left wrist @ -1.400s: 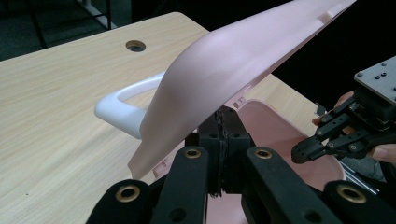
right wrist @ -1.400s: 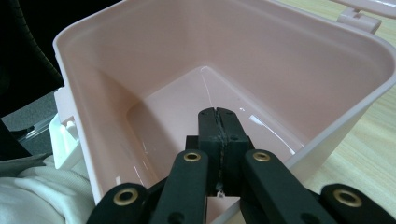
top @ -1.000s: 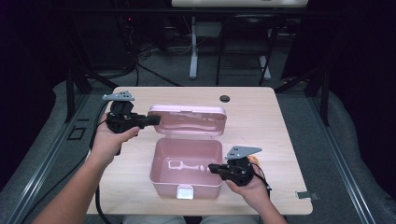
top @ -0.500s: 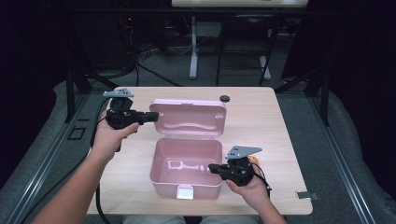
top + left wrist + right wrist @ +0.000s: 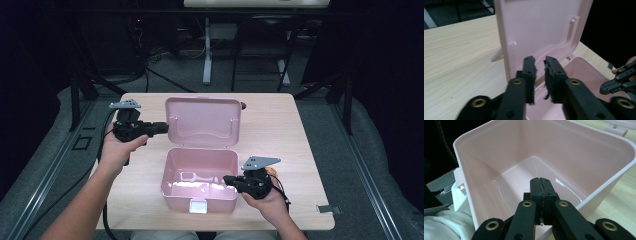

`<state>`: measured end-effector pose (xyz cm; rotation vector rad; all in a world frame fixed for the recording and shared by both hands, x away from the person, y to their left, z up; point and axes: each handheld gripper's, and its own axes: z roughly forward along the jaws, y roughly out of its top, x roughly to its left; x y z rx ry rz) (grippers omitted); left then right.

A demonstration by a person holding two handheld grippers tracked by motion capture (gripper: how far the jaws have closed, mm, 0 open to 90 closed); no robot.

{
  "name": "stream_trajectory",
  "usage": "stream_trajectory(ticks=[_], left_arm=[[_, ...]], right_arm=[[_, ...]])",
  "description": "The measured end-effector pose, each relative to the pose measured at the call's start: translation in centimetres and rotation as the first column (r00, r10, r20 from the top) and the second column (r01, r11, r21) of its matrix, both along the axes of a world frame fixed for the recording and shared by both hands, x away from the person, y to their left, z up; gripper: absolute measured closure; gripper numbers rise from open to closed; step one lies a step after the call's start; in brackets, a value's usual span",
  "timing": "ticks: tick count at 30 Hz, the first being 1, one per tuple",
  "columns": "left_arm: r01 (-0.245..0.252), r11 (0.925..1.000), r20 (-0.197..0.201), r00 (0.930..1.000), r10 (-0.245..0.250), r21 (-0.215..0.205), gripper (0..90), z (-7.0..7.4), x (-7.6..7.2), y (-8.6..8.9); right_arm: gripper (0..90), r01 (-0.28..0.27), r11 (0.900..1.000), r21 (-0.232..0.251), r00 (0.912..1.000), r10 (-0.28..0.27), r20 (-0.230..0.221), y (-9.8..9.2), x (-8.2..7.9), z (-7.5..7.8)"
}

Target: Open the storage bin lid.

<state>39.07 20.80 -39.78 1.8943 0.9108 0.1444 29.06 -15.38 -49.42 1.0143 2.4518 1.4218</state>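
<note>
Beside the parted left fingers point(image 5: 539, 65), upright pink lid point(image 5: 541, 27) released, right fingers point(image 5: 540, 185) clamping box rim point(image 5: 599, 192)

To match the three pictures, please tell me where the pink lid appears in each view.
High view: lid stands open at centre, behind the box.
Left gripper view: lid upright, upper centre, just beyond the left tool.
Right gripper view: not in it.
Shared landmark: the box.
</note>
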Motion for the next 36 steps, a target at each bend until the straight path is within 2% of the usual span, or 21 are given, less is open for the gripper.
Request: stream_trajectory(ticks=[4,9,15,16,18,19,20,22,25,26,31,32,34,36], left_arm=[[-0.018,0.9996,0.011,0.9998,0.019,-0.019,66.6,-1.3,-0.9,0.1],[-0.036,0.9993,0.023,0.9991,0.036,-0.012,63.6,-3.3,-2.3,0.4],[-0.02,0.9995,0.051,0.9985,0.021,-0.025,63.1,-3.9,-3.9,0.6],[-0.01,0.9999,0.056,0.9984,0.01,-0.009,63.2,-4.2,-4.4,0.6],[0.011,0.9986,0.057,0.9983,-0.014,0.052,63.3,-4.2,-4.6,0.5],[0.011,0.9986,0.057,0.9983,-0.014,0.052,63.3,-4.2,-4.6,0.5],[0.013,0.9974,0.065,0.9977,-0.018,0.071,63.3,-4.2,-4.8,0.5],[0.024,0.9979,0.062,0.9977,-0.028,0.061,63.3,-4.3,-5.1,0.5],[0.037,0.9965,0.049,0.998,-0.04,0.075,63.3,-5.1,-5.2,0.3],[0.04,0.9961,0.035,0.9985,-0.043,0.078,63.0,-5.5,-5.1,0.3],[0.05,0.9963,0.025,0.9983,-0.052,0.07,62.3,-6.0,-5.1,0.4],[0.05,0.9971,0.021,0.9984,-0.052,0.057,62.0,-6.2,-5.1,0.5],[0.048,0.9976,0.021,0.9986,-0.049,0.05,61.6,-6.2,-5.1,0.7],[0.053,0.9984,0.021,0.9984,-0.053,0.02,61.5,-6.2,-5.0,0.9]], right_arm=[[90.0,0.0,1.0,-0.002,1.0,0.0,0.003,0.0,0.0,0.0],[90.0,0.007,1.0,-0.007,0.9999,-0.007,0.012,0.0,0.0,0.0],[90.0,0.0,1.0,0.011,1.0,0.0,0.001,-0.1,0.1,-0.1],[90.0,-0.005,1.0,0.016,1.0,0.005,-0.008,-0.1,0.1,-0.1],[90.0,-0.003,1.0,0.008,1.0,0.003,-0.004,-0.1,0.1,0.0],[90.0,-0.003,1.0,0.008,1.0,0.003,-0.004,-0.1,0.1,0.0],[89.5,-0.005,1.0,0.0,0.9999,0.005,-0.01,0.0,0.1,0.1],[87.8,-0.005,1.0,-0.003,0.9999,0.005,-0.009,0.0,0.1,0.1],[83.3,-0.008,1.0,-0.013,0.9999,0.008,-0.009,0.2,-0.1,0.3],[83.0,-0.008,1.0,-0.024,0.9999,0.008,0.01,0.3,-0.2,0.4],[82.4,0.005,1.0,0.017,0.9995,-0.006,0.029,-0.3,-0.4,1.7],[81.2,0.015,0.999,0.036,0.9989,-0.017,0.043,-0.9,-0.5,2.3],[79.7,0.03,0.999,0.042,0.9981,-0.032,0.054,-1.5,-0.5,2.6],[76.9,0.044,0.997,0.06,0.9975,-0.047,0.053,-2.1,-0.3,2.8]])
